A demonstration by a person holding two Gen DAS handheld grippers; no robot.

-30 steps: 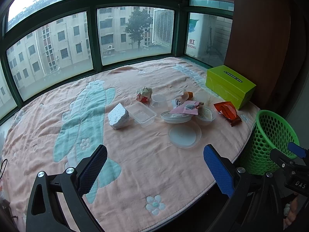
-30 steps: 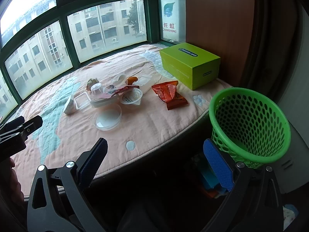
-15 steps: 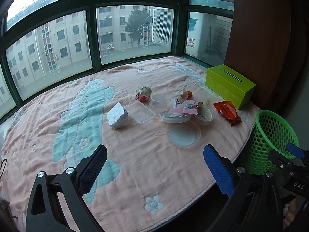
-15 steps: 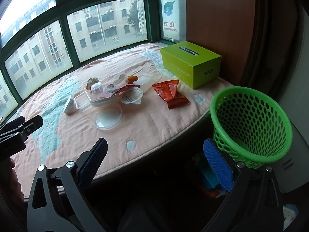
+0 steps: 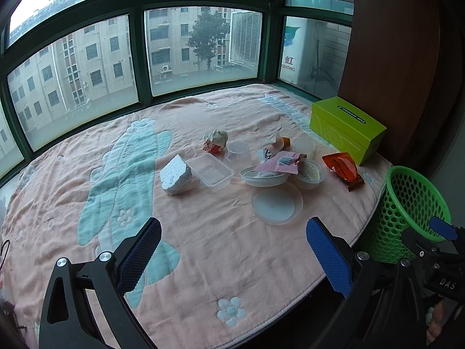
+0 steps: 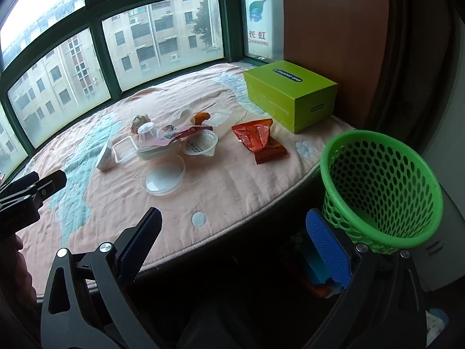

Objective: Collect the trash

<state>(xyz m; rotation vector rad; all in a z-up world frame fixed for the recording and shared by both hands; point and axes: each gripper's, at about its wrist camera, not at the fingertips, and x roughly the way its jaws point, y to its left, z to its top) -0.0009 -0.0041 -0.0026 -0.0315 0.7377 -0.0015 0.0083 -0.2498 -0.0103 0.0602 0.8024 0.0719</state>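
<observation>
Trash lies in a cluster on the pink blanket (image 5: 203, 232): a white foam chunk (image 5: 175, 176), a clear rectangular tray (image 5: 210, 171), a round clear lid (image 5: 276, 203), a white bowl with a pink wrapper (image 5: 266, 174), a small cup (image 5: 310, 171) and an orange snack bag (image 5: 343, 170). A green mesh basket (image 6: 380, 186) stands beside the bed edge at the right. My left gripper (image 5: 232, 253) hovers open over the near blanket, short of the trash. My right gripper (image 6: 232, 247) is open and empty beyond the bed edge, left of the basket.
A lime-green box (image 5: 347, 129) sits at the back right against a brown wall panel (image 6: 334, 29). Green-framed windows (image 5: 139, 67) ring the far side. A crumpled wrapper (image 5: 215, 141) and more clear cups (image 5: 238, 149) lie behind the cluster. Dark floor space lies below the bed edge.
Both views have shifted slightly; the left gripper has drifted a little back and up from the trash. Nothing was picked up, and both grippers stay open.
</observation>
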